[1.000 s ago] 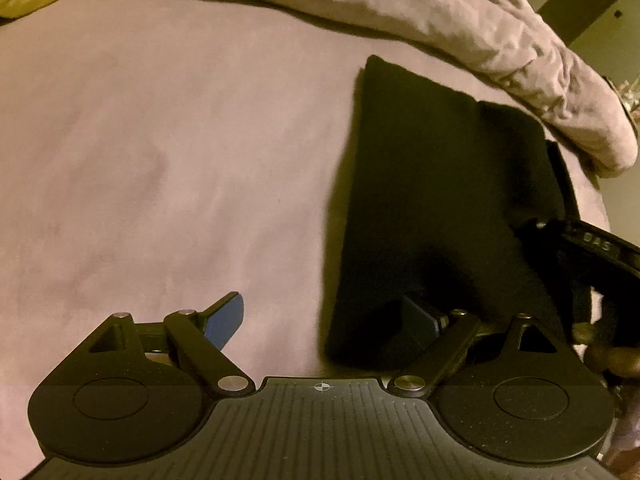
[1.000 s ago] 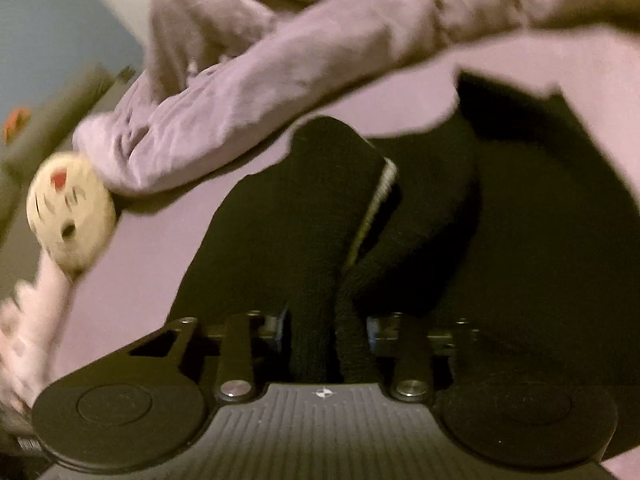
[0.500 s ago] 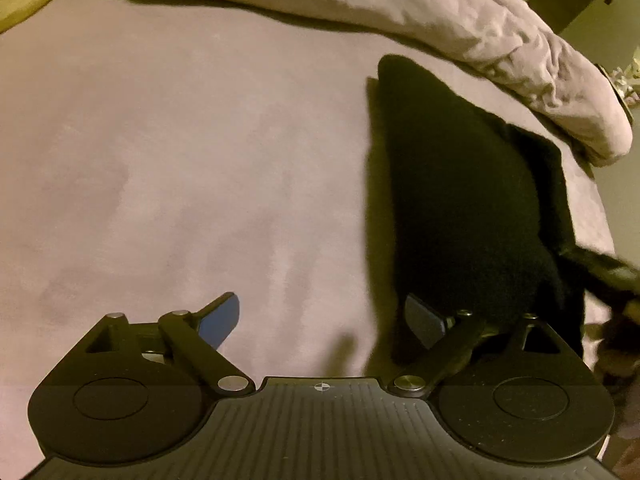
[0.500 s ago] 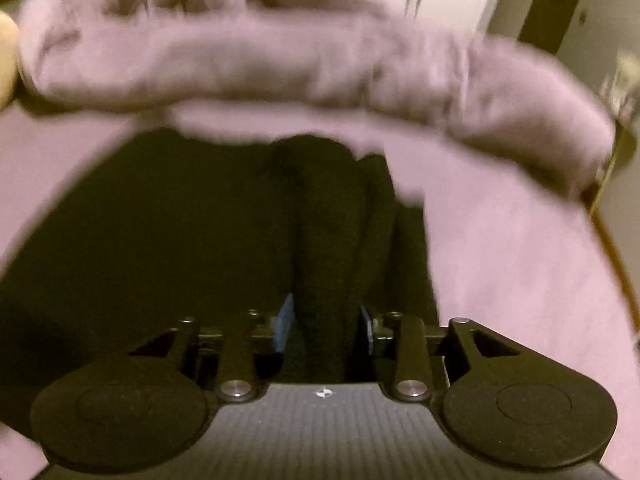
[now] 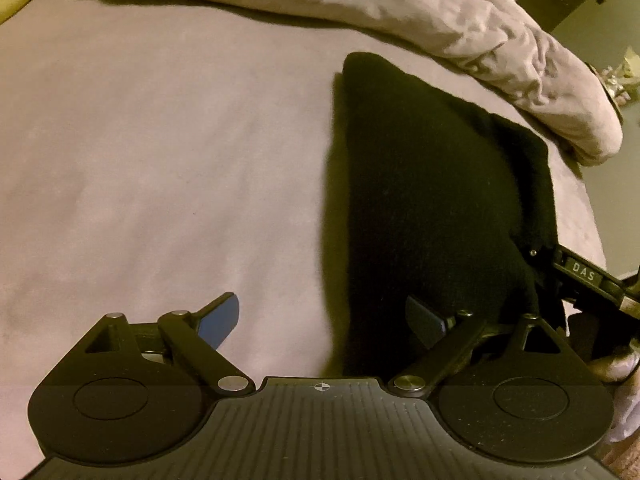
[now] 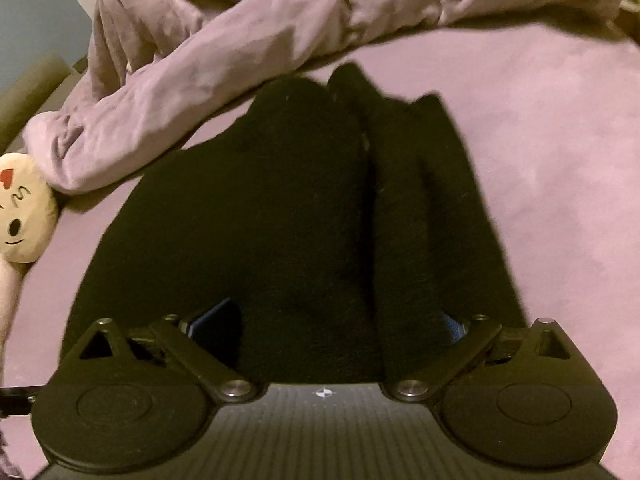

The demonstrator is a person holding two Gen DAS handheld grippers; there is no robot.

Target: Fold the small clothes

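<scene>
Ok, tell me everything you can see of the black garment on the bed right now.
The black garment looks like soft, fuzzy knit, too dark to show seams or print. It lies on the mauve bedsheet, folded over itself into lengthwise layers with a rounded far end near the bunched duvet. The right gripper sits over its near end, jaws just opened wide, pads not pressing it. The left gripper, open, straddles its left edge.

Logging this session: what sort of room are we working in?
Most likely a bedroom: the black garment lies on a bed sheet, with a bunched duvet behind and a plush emoji pillow beside.
</scene>
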